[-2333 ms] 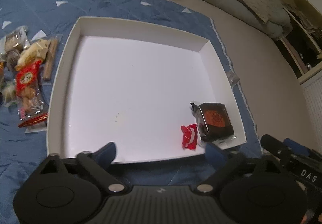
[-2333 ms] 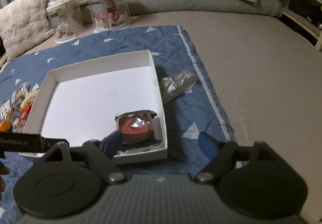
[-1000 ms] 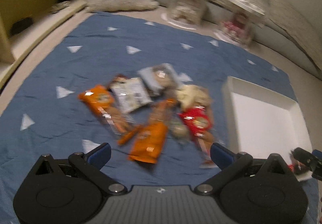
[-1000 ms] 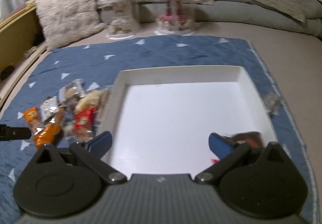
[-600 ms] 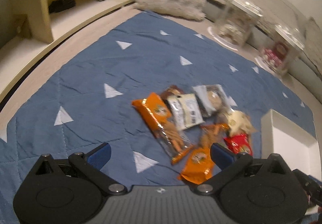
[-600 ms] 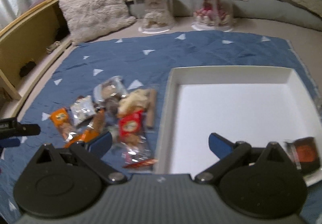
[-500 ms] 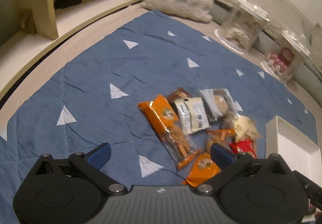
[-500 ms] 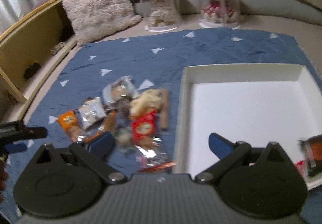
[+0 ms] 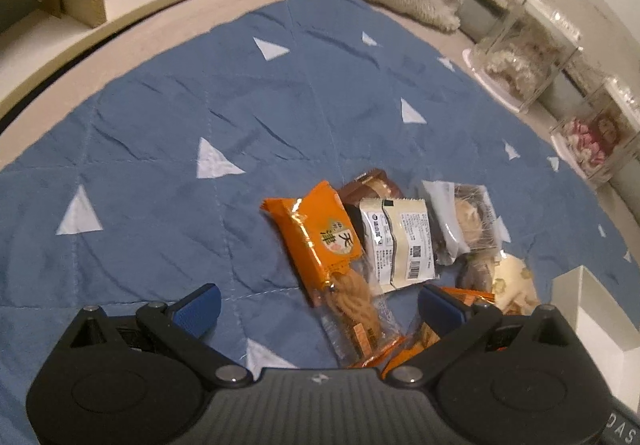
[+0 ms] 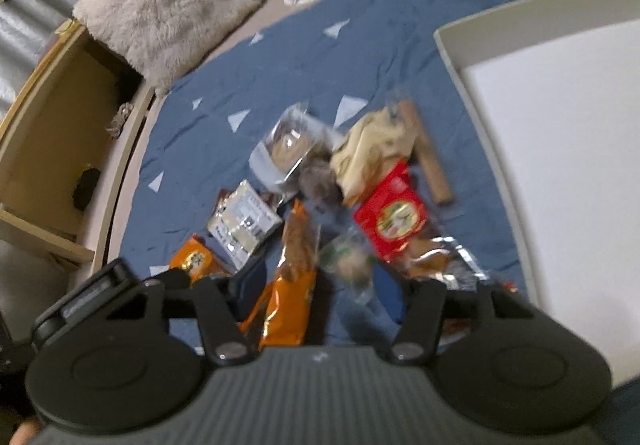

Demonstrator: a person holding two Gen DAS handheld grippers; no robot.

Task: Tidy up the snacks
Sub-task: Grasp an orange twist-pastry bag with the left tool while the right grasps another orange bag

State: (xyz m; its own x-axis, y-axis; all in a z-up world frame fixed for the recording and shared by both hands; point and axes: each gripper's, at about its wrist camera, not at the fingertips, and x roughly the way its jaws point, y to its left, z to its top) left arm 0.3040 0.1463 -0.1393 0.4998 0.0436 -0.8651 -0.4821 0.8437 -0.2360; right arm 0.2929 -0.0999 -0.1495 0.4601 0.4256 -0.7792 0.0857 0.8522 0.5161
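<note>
Snacks lie heaped on the blue quilt point(image 9: 168, 149), and you can place everything by the white tray point(image 10: 560, 149). Your left tool point(image 9: 318, 307) hovers released, jaws spread wide, at the end of the heap farthest from the tray. Between its blue fingertips point(image 9: 198, 305) lies the orange packet point(image 9: 316, 237) with a twisted pastry showing at its clear end. Touching that packet on the tray side is the white-labelled packet point(image 9: 400, 241), then a clear-wrapped bun point(image 9: 466, 221) nearer the tray. Only a corner of the tray shows in this view.

Your right tool point(image 10: 320, 285) is also released and empty, low over the heap's near edge. An orange pouch point(image 10: 290, 293) lies between its fingers, beside a blurred, perhaps greenish, wrapped piece point(image 10: 346, 255). The red packet point(image 10: 394, 217) sits closer to the tray, with a brown stick point(image 10: 430, 159) lying just beside the tray's wall.
</note>
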